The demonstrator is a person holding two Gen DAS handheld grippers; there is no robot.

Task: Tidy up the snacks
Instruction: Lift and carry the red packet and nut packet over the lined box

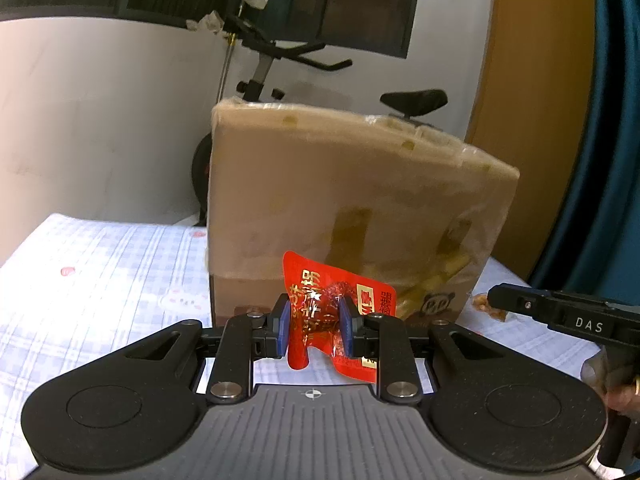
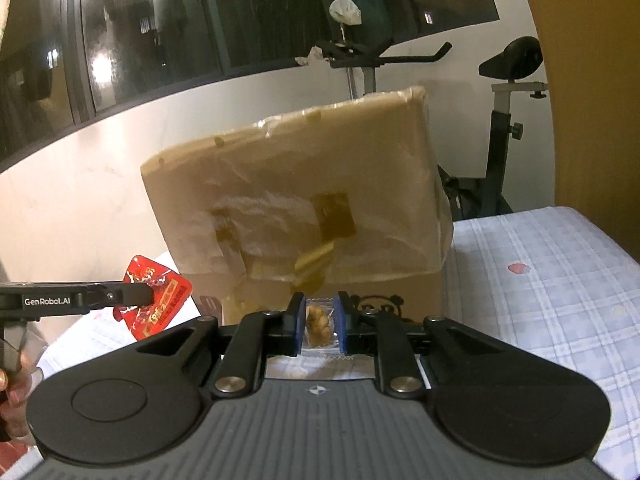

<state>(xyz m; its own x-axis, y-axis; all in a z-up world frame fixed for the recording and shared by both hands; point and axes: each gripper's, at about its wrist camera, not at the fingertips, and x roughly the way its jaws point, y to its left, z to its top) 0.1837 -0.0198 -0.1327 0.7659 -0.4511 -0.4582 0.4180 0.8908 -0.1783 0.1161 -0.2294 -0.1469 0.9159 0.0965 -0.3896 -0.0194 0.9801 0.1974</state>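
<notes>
Closest to the left wrist camera, the left claw (image 1: pixel 313 330) is clamped on a red snack packet (image 1: pixel 334 312); its blue pads (image 1: pixel 285 330) press the crumpled foil from both sides, and the packet sticks up and forward between them, gold lettering showing. Directly behind the packet stands a large cardboard box (image 1: pixel 352 184) wrapped in clear plastic film and patched with strips of yellowish tape; it is the landmark for everything else. This box sits on a surface spread with a blue-and-white checked cloth (image 1: pixel 100 280), which could be a bench or a bed; the views do not settle it.

At the box's lower right corner, seen from the left wrist, the right claw (image 1: pixel 490 300) reaches in from the side, with a bit of brownish snack at its tip. From its own camera, the right claw (image 2: pixel 319 324) is closed narrow on a small clear packet (image 2: pixel 319 322) holding pale brown pieces, held just in front of the box's lower front face, near a printed panda mark (image 2: pixel 378 303). To the left of the box in that view, the left claw (image 2: pixel 150 295) holds the red packet out in the air, raised off the cloth.

Behind the box stands an exercise bike (image 2: pixel 504 120), its handlebars and saddle showing above and beside the box top, against a white wall under dark windows (image 2: pixel 160 20). A hand (image 2: pixel 14 392) grips the left claw's handle at the frame edge.
</notes>
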